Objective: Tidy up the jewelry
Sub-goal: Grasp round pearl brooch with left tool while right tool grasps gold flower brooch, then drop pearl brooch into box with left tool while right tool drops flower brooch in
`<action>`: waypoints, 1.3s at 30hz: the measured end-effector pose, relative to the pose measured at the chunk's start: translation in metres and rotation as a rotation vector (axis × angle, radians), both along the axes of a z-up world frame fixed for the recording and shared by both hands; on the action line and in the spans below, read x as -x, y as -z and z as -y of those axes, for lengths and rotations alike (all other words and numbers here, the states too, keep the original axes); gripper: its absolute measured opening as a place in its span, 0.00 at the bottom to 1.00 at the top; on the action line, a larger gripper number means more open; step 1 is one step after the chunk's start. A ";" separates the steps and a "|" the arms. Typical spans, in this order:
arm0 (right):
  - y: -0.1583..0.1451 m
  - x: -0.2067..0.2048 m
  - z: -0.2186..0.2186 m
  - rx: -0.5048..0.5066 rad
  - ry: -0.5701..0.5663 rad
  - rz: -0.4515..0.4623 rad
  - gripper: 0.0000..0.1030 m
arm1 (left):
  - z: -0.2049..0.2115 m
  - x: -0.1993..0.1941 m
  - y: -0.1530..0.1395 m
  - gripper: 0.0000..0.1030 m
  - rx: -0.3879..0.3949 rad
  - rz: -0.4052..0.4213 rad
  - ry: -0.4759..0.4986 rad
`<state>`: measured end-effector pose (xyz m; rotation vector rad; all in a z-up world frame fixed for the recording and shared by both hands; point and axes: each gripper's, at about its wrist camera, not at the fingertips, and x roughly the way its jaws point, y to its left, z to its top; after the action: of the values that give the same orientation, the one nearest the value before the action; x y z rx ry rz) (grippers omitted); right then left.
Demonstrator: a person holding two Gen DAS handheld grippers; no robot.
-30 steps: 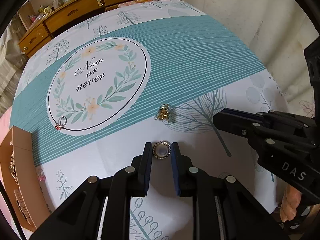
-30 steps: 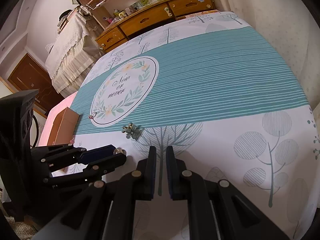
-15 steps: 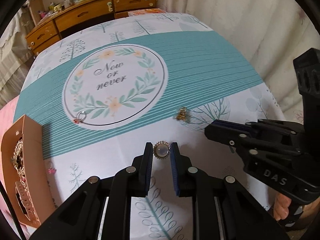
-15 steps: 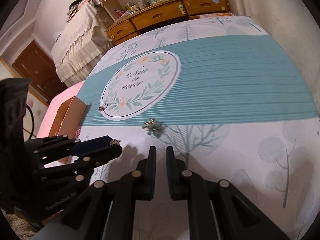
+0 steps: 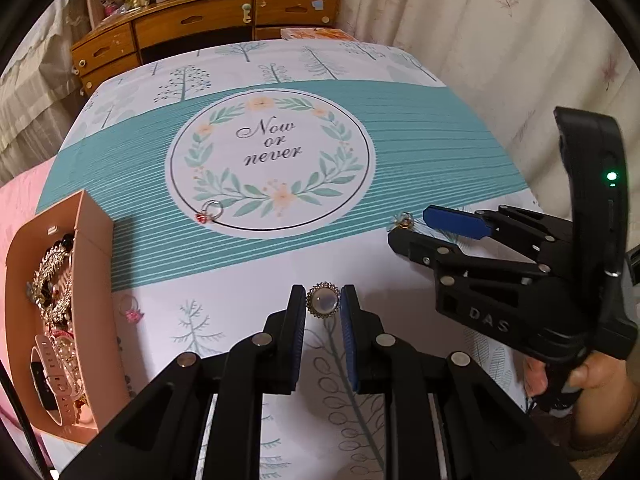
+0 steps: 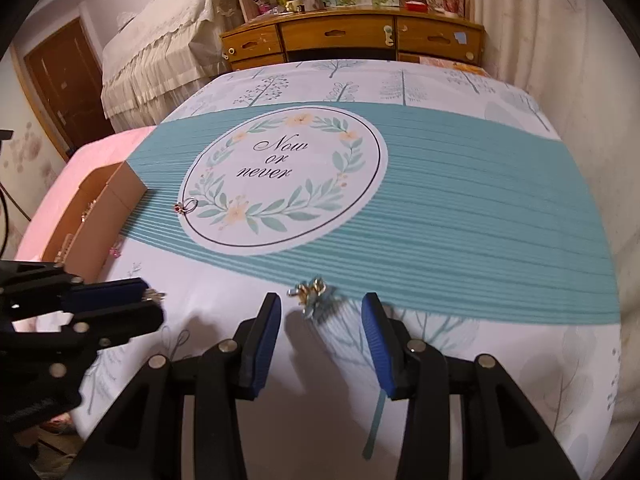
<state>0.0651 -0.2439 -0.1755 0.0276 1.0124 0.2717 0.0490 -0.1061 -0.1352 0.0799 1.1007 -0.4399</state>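
Note:
My left gripper (image 5: 323,300) is shut on a round brooch with a pale stone (image 5: 323,305) and holds it above the tablecloth; it also shows at the left of the right wrist view (image 6: 150,300). My right gripper (image 6: 320,312) is open, its fingers on either side of a gold and teal brooch (image 6: 314,293) that lies on the cloth. In the left wrist view the right gripper (image 5: 416,226) is at the right, next to that brooch (image 5: 403,221). A ring with a red stone (image 5: 210,212) lies on the wreath print. A pink ring (image 5: 132,310) lies by the box.
An open tan cardboard box (image 5: 94,240) with several watches and bracelets stands at the table's left edge; it also shows in the right wrist view (image 6: 108,196). A wooden dresser (image 5: 208,32) stands behind the table. Curtains hang at the right.
My right gripper has opened and moved forward around the gold and teal brooch. My left gripper has turned left with the round brooch, so more of the box is in view.

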 end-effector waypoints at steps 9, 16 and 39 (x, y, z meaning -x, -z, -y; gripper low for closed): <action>-0.001 0.002 -0.012 0.072 -0.030 0.009 0.23 | -0.033 0.002 -0.011 0.15 0.061 0.023 -0.045; -0.013 0.010 -0.031 0.047 -0.042 0.002 0.23 | -0.065 0.007 -0.028 0.15 0.098 0.060 -0.088; -0.112 0.014 -0.198 -0.238 -0.337 0.090 0.23 | -0.226 -0.010 -0.086 0.15 0.092 0.212 -0.336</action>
<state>0.0506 -0.0456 -0.0635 0.0605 0.8877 0.6948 0.0595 0.1196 -0.0496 -0.1355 0.8629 -0.1749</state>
